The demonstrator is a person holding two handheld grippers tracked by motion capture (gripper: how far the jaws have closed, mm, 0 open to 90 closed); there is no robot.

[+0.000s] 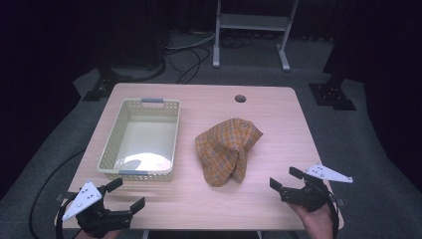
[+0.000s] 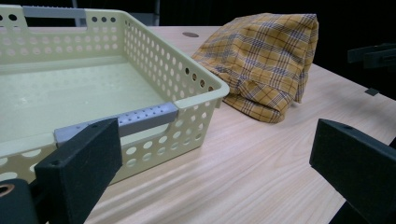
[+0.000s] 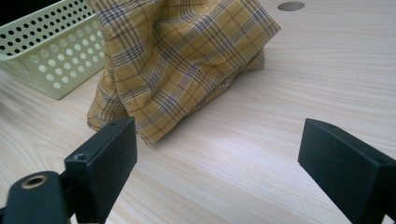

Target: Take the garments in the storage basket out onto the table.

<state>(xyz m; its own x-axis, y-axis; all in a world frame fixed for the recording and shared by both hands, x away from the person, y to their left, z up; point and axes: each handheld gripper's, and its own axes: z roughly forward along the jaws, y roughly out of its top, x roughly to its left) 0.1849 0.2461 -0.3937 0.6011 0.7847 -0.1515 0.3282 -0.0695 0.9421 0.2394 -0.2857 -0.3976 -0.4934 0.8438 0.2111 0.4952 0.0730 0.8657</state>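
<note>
Near the table's (image 1: 278, 199) middle, closer to its right edge, lies a crumpled yellow plaid cloth (image 1: 226, 149), just beside an empty cream basket (image 1: 119, 127) on the left half. Left gripper (image 1: 124, 194) and right gripper (image 1: 282, 178) hover at the near corners, jaws spread, holding nothing. Judged light, limp and non-fragile, the cloth should pinch best at a raised fold or its near hem.

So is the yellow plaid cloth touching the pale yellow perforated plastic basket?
Apart. In the high view, bare wood table separates the yellow plaid cloth from the pale yellow perforated plastic basket.
</note>
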